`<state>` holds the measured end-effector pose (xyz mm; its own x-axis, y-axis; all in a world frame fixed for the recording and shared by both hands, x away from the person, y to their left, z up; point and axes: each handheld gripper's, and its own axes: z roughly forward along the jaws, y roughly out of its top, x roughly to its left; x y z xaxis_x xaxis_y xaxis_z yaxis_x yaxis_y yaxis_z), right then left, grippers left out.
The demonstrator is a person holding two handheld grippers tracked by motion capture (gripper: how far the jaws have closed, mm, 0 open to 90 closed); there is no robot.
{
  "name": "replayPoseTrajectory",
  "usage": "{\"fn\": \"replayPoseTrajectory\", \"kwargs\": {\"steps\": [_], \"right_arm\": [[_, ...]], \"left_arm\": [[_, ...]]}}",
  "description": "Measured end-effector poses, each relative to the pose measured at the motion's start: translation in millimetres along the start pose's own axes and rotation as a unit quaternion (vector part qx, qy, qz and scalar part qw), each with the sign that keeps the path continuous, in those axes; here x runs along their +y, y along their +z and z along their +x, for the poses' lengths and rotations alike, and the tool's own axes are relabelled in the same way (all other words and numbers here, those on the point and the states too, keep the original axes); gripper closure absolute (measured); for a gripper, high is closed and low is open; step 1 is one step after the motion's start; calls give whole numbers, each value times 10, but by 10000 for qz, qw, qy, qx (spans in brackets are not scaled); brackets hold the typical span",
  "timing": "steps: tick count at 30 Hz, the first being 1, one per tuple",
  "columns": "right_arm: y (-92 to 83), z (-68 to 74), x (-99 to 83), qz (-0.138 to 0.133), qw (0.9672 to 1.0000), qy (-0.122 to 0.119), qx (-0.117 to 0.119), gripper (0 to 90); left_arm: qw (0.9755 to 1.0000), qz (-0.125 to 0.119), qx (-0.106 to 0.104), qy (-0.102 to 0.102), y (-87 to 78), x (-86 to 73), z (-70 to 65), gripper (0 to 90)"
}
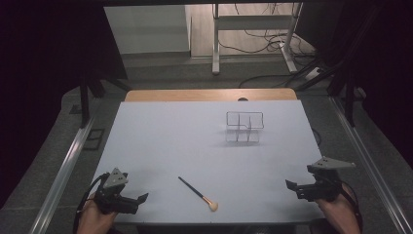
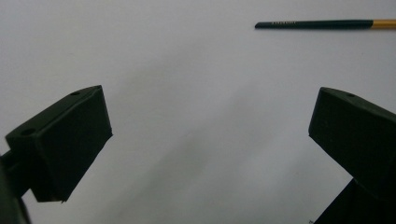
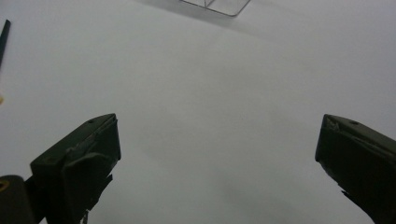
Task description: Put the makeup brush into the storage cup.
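both grippers, left gripper (image 1: 141, 199) and right gripper (image 1: 290, 185), wait spread and empty at the table's (image 1: 160, 141) near corners, flanking the makeup brush (image 1: 198, 194) ahead of the clear organizer (image 1: 244, 127).

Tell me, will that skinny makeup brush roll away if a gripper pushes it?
Probably a little: the makeup brush has a thin, round-looking handle and lies flat on the smooth white table. It looks stiff and light, though its soft bristle tip would likely squash.
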<state>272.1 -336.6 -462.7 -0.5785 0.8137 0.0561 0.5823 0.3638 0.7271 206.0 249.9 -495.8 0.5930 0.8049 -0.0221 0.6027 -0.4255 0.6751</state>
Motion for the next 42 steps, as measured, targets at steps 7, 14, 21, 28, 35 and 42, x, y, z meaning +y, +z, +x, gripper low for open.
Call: {"fn": "replayPoseTrajectory", "kwargs": {"steps": [7,14,21,28,35,42], "right_arm": [[16,5,1,24,9999,-123,-46,0],[37,6,2,87,9999,-127,-37,0],[48,15,4,129,9998,-158,-25,0],[43,3,1,108,9999,-99,-15,0],[46,0,3,124,9999,-104,-27,0],[49,6,2,98,9999,-124,-68,0]], "left_arm": [[10000,12,8,76,6,6,-8,0],[9999,-55,-144,-25,8,8,-2,0],[9996,-82,-212,-160,-1,13,11,0],[9995,-25,-252,-197,15,42,6,0],[9995,52,-254,-166,40,91,-11,1],[9996,90,-236,-97,71,130,-32,1]]}}
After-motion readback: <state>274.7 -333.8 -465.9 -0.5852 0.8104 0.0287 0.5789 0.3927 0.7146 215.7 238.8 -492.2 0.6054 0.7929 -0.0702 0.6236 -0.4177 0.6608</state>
